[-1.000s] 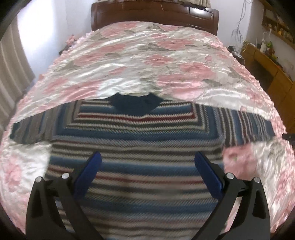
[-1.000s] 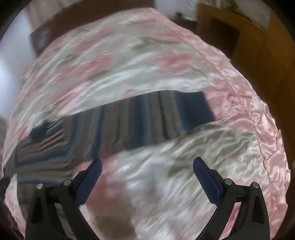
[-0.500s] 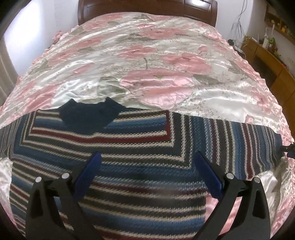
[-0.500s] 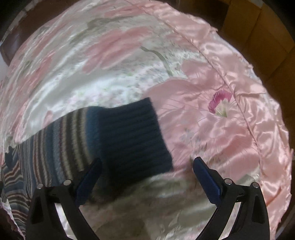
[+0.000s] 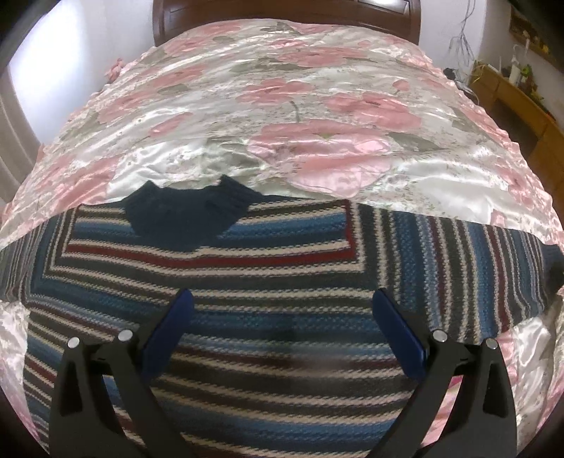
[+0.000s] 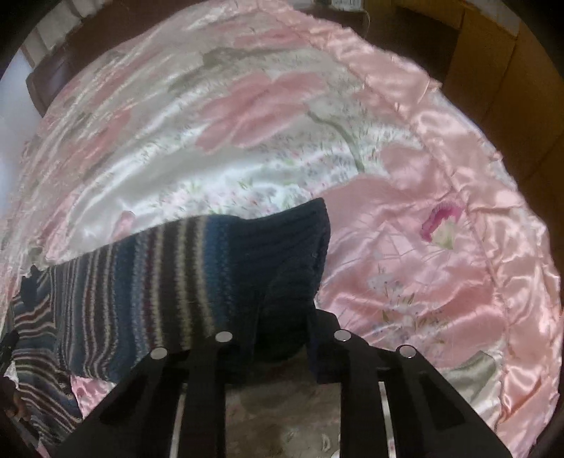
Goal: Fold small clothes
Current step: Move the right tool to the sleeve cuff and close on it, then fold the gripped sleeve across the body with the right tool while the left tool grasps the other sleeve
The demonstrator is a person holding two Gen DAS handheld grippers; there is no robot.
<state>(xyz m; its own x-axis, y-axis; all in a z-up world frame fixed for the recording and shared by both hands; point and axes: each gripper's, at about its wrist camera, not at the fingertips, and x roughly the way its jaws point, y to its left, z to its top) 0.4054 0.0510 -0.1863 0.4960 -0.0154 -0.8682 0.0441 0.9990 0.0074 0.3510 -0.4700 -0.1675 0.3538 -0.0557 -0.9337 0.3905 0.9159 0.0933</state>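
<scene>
A striped knit sweater (image 5: 282, 274) in blue, white, grey and red lies flat on the bed, its navy collar (image 5: 187, 215) pointing away from me. My left gripper (image 5: 282, 317) hovers open over the sweater's body with nothing between its blue pads. The sweater's right sleeve (image 5: 476, 274) stretches out to the right. In the right wrist view that sleeve (image 6: 141, 289) ends in a navy ribbed cuff (image 6: 296, 246). My right gripper (image 6: 282, 327) is shut on the cuff, which bunches up and hides the fingertips.
A shiny pink floral bedspread (image 5: 317, 105) covers the whole bed, with a dark wooden headboard (image 5: 282, 14) at the far end. A wooden cabinet (image 5: 521, 102) stands to the right. The bed's edge and wooden furniture (image 6: 493, 53) lie just beyond the cuff.
My right gripper moved in to the sleeve cuff and closed on it. The left gripper shifted slightly over the sweater and stayed open.
</scene>
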